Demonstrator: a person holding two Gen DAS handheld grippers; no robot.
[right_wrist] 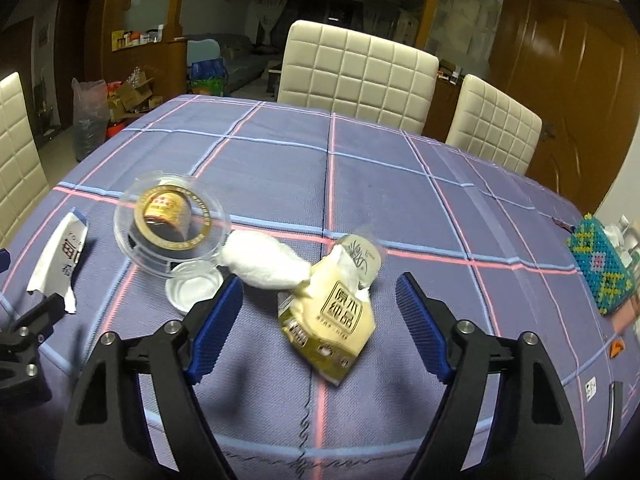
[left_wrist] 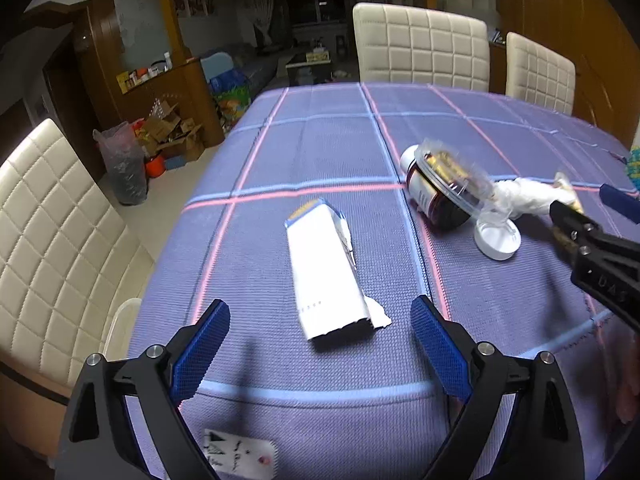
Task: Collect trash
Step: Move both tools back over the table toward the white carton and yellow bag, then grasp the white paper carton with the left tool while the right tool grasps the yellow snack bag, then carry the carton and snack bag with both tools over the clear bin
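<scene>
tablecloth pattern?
Purple-blue tablecloth with a pink and light-blue grid of lines; clearest in the right wrist view.

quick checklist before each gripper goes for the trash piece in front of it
1. Left gripper open: ok, jaws spread wide and empty.
2. Right gripper open: ok, jaws spread wide and empty.
3. White carton lined up with the left gripper: ok, it lies flat between the finger lines, just ahead.
4. Yellow tissue pack lined up with the right gripper: ok, it sits between the fingers.
5. Tissue pack free of neighbours: not ok, the white wad touches its top.
6. Clear lid stable: cannot tell, it leans on the dark bottle, beside the white cap.
</scene>
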